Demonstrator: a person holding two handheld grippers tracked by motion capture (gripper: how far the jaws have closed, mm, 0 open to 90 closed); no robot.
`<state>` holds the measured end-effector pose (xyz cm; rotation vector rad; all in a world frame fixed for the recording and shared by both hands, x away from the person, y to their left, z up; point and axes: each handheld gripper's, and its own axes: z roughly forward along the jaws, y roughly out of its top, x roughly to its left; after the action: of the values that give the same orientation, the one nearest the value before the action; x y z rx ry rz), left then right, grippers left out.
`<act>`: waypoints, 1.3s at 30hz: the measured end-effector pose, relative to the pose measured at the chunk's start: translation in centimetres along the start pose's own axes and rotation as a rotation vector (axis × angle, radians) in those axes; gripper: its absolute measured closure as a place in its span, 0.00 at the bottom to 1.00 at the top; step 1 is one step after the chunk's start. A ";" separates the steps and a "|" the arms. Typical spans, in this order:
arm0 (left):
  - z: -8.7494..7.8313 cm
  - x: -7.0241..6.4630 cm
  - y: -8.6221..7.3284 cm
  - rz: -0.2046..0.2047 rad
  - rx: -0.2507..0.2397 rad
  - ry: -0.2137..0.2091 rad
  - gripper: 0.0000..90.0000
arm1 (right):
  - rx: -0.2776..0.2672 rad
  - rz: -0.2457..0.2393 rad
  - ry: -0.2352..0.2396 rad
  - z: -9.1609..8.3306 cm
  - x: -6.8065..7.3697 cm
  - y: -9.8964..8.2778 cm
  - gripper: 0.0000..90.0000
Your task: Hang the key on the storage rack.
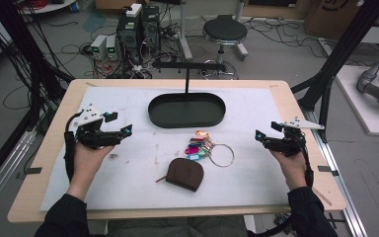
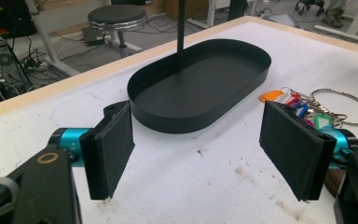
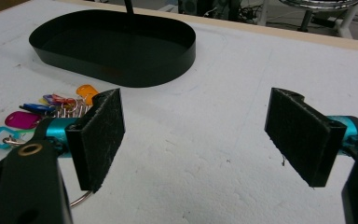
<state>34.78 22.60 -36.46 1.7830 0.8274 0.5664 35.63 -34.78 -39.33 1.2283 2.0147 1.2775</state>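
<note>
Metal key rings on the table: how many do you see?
1. The large metal ring lies right of the coloured key tags; smaller rings among the tags may be hidden.

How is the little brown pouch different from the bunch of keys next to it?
The brown pouch is one plain dark rounded piece; the key bunch is many small tags in orange, pink, blue and other colours on a metal ring. The pouch lies nearer the person, the key bunch nearer the black tray. Both rest untouched on the white mat.

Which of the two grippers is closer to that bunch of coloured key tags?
The right gripper. It hovers open just right of the key tags. The left gripper, also open, sits farther off to their left, across bare mat.
</note>
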 end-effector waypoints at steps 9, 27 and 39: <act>0.3 -0.7 0.2 0.016 -0.007 -0.031 0.29 | 0.001 0.006 -0.001 0.0 -0.2 -0.1 0.23; 0.8 -0.8 -0.2 0.009 0.015 -0.038 0.29 | 0.046 -0.003 0.085 1.4 1.1 -0.8 0.46; 1.1 -0.8 -0.6 0.011 0.033 -0.044 0.29 | 0.132 -0.020 0.158 3.5 2.8 -1.4 0.64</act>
<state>34.85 21.47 -37.38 1.8251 0.8015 0.5221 36.25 -30.89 -41.96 1.1955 2.2502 1.2854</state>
